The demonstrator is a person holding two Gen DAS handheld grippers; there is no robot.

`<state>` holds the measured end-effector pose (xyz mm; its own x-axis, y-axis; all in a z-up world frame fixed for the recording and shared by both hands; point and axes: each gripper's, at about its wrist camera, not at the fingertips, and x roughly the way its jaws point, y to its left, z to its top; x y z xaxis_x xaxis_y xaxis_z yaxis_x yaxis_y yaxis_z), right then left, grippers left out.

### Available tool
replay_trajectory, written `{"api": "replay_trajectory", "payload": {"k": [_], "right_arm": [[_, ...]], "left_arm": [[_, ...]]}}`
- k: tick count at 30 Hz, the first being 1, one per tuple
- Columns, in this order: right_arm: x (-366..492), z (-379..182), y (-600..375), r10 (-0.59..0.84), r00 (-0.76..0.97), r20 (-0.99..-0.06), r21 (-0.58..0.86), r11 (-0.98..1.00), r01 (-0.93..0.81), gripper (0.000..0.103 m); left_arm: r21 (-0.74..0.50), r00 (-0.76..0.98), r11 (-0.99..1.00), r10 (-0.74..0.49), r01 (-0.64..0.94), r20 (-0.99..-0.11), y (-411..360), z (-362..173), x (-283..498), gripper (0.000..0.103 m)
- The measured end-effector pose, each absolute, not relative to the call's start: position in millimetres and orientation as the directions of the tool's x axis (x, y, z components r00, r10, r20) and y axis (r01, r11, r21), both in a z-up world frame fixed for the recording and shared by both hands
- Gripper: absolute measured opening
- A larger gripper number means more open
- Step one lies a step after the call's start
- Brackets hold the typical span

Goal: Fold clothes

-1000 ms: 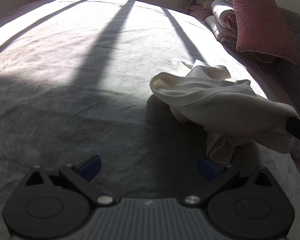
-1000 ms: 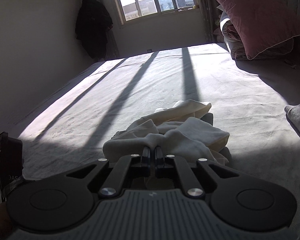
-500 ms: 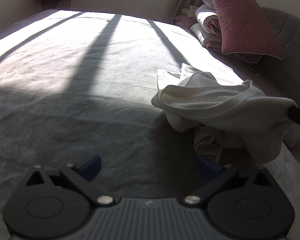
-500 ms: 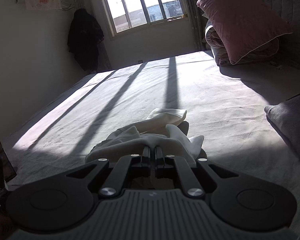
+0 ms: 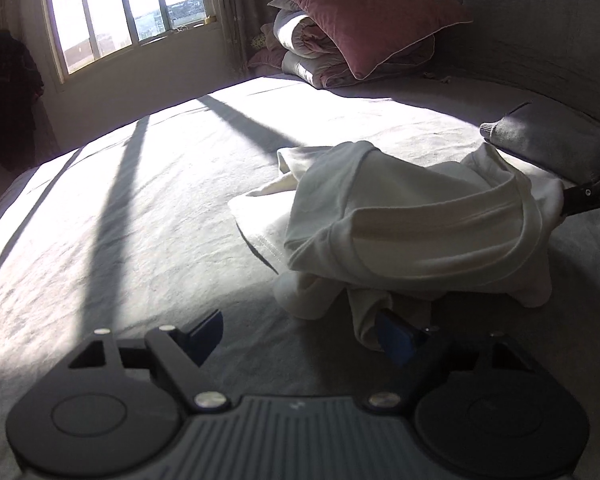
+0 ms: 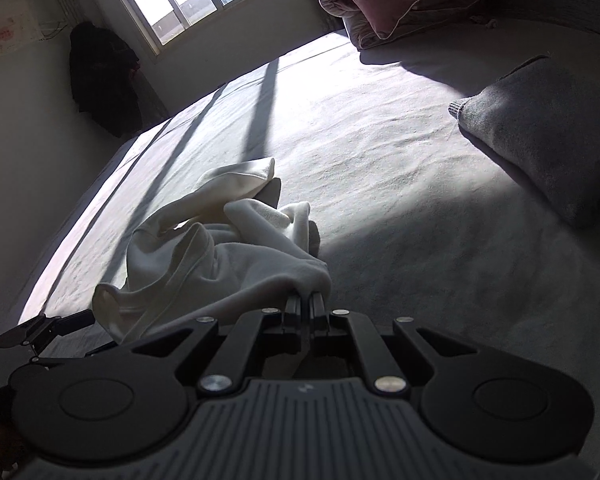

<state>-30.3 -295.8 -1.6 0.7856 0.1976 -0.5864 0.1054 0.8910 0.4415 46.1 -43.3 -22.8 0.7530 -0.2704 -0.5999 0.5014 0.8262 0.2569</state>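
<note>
Right tool (image 6: pixel 309 300) pinches white garment (image 6: pixel 220 248); bed (image 6: pixel 380 160) around lies bare.

White garment (image 5: pixel 400 220), soft knit, ribbed hem visible. Crumpled, unfolded, bunched in a heap on grey bed sheet (image 5: pixel 140 240). One edge lifted at 3 o'clock; remainder trailing toward 10 o'clock, partly in sunlight, partly in shadow.

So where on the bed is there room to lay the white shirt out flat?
The widest bare patch is the sunlit sheet between the white shirt and the window. It is crowded by the headboard: the pink pillow on rolled quilts, and the grey folded cloth beside the shirt.
</note>
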Motion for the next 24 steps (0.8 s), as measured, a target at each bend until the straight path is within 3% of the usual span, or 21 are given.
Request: {"api": "replay_trajectory", "payload": {"k": [6, 8, 10, 11, 12, 14, 18, 19, 22, 24], "right_arm": [[-32.6, -0.7, -296.5, 0.210, 0.782, -0.588, 0.435, 0.896, 0.087, 0.005], [-32.9, -1.5, -297.6, 0.211, 0.781, -0.587, 0.433, 0.898, 0.083, 0.005], [-32.9, -2.3, -298.1, 0.215, 0.784, -0.583, 0.427, 0.901, 0.071, 0.005], [-32.7, -2.6, -297.6, 0.211, 0.784, -0.584, 0.422, 0.904, 0.071, 0.006], [-33.1, -2.9, -297.4, 0.208, 0.783, -0.586, 0.417, 0.906, 0.071, 0.006], [-33.1, -4.2, -298.6, 0.206, 0.784, -0.586, 0.415, 0.907, 0.072, 0.012], [-31.0, -6.9, -303.9, 0.235, 0.790, -0.567, 0.441, 0.896, 0.050, 0.016], [-30.6, -7.6, -305.0, 0.240, 0.791, -0.563, 0.446, 0.894, 0.047, 0.020], [-30.1, -8.0, -306.4, 0.244, 0.793, -0.558, 0.459, 0.887, 0.050, 0.055], [-32.3, -3.2, -301.9, 0.284, 0.790, -0.543, 0.476, 0.879, 0.011, 0.057]], "left_arm": [[0.466, 0.824, 0.699, -0.337, 0.543, -0.455, -59.2, -29.1, 38.5, 0.076], [0.507, 0.821, 0.656, -0.353, 0.559, -0.449, -65.5, -30.6, 36.1, 0.064], [0.515, 0.810, 0.636, -0.357, 0.575, -0.465, -70.5, -30.5, 34.9, 0.040], [0.516, 0.808, 0.632, -0.354, 0.578, -0.472, -72.7, -29.7, 33.9, 0.035], [0.517, 0.805, 0.628, -0.351, 0.581, -0.479, -74.9, -28.8, 32.8, 0.024], [0.507, 0.811, 0.649, -0.334, 0.567, -0.480, -75.8, -25.0, 28.7, 0.015], [0.457, 0.833, 0.719, -0.315, 0.523, -0.455, -67.6, -12.7, 17.1, 0.011], [0.444, 0.838, 0.736, -0.310, 0.511, -0.449, -65.5, -9.6, 14.2, 0.010], [0.402, 0.863, 0.796, -0.275, 0.452, -0.424, -54.8, 3.2, 2.2, 0.010], [0.354, 0.871, 0.836, -0.261, 0.419, -0.416, -45.9, 13.2, -7.3, 0.010]]}}
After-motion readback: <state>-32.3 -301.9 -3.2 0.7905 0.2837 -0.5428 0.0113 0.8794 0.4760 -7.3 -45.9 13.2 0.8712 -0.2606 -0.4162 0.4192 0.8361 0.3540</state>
